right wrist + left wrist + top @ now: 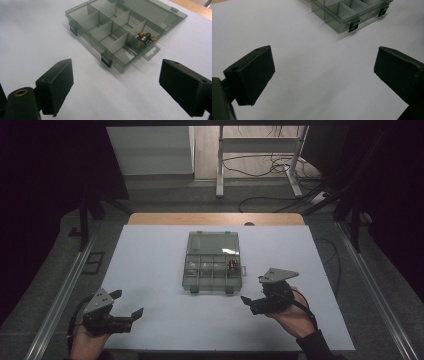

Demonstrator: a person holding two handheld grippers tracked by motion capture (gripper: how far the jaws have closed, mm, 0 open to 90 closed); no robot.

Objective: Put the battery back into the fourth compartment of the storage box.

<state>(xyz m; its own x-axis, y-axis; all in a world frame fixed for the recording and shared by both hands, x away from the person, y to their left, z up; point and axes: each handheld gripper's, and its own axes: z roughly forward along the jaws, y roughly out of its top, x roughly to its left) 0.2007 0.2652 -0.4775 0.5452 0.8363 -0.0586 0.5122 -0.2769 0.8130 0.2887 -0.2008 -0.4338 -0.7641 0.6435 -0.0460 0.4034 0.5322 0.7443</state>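
A clear grey compartment box (210, 288) lies open in the middle of the white mat, its lid (213, 242) folded back flat. Several batteries (233, 266) sit in its far right compartment. My left gripper (129, 302) rests open near the mat's front left corner, well apart from the box. My right gripper (253, 290) stands open just right of the box's front right corner. In the right gripper view the box (95, 27) and batteries (144, 38) lie ahead of the wide-apart jaws of the right gripper (116, 80). The left gripper (323, 67) frames bare mat, with the box (342, 18) farther off.
The white mat (150, 270) covers a wooden table (215, 218). Metal rails (60, 295) run along both sides. Beyond the table stand a white frame (220, 165) and loose cables (270, 167) on the floor.
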